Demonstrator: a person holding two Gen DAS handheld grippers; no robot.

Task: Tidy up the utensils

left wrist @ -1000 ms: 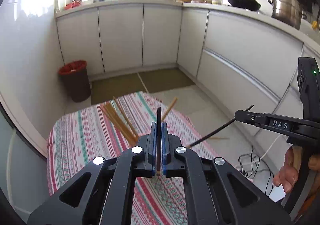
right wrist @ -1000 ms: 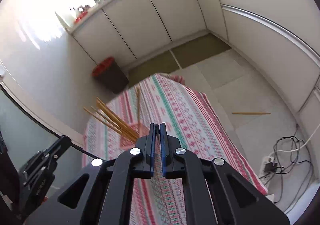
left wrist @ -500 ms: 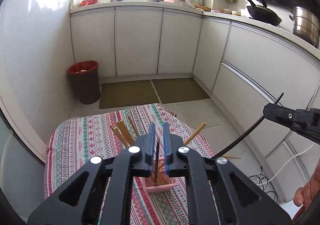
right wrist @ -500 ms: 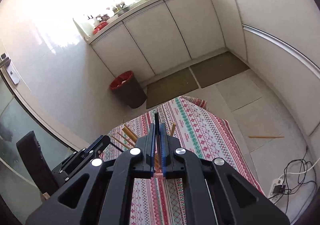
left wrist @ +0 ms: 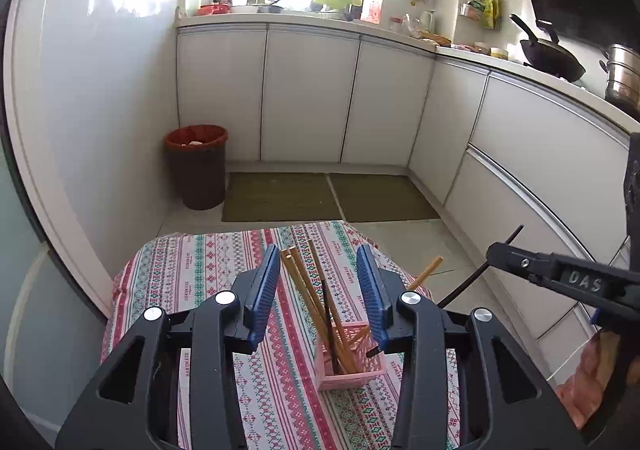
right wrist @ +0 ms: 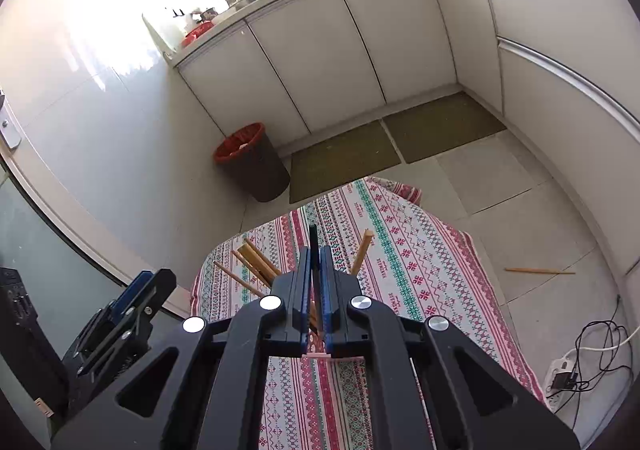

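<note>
A pink slotted holder (left wrist: 352,366) stands on the table's patterned cloth (left wrist: 200,270) with several wooden chopsticks (left wrist: 298,278) and one black chopstick (left wrist: 328,314) leaning in it. My left gripper (left wrist: 318,254) hovers just above the holder. Its jaws are opening, and the sticks rise between the blue pads untouched. My right gripper (right wrist: 315,250) is shut on a second black chopstick (right wrist: 313,238). In the left wrist view the right gripper (left wrist: 496,252) comes in from the right, and that stick (left wrist: 472,278) slants down to the holder's rim.
A brown bin with a red liner (left wrist: 196,166) stands against the wall beyond the table. One wooden chopstick (right wrist: 540,271) lies on the floor tiles to the right. A power strip with cables (right wrist: 564,374) sits lower right. White cabinets line the far and right walls.
My left gripper went from shut on a black chopstick to open, and that stick now stands in the pink holder. The right gripper brought its black chopstick closer to the holder.
</note>
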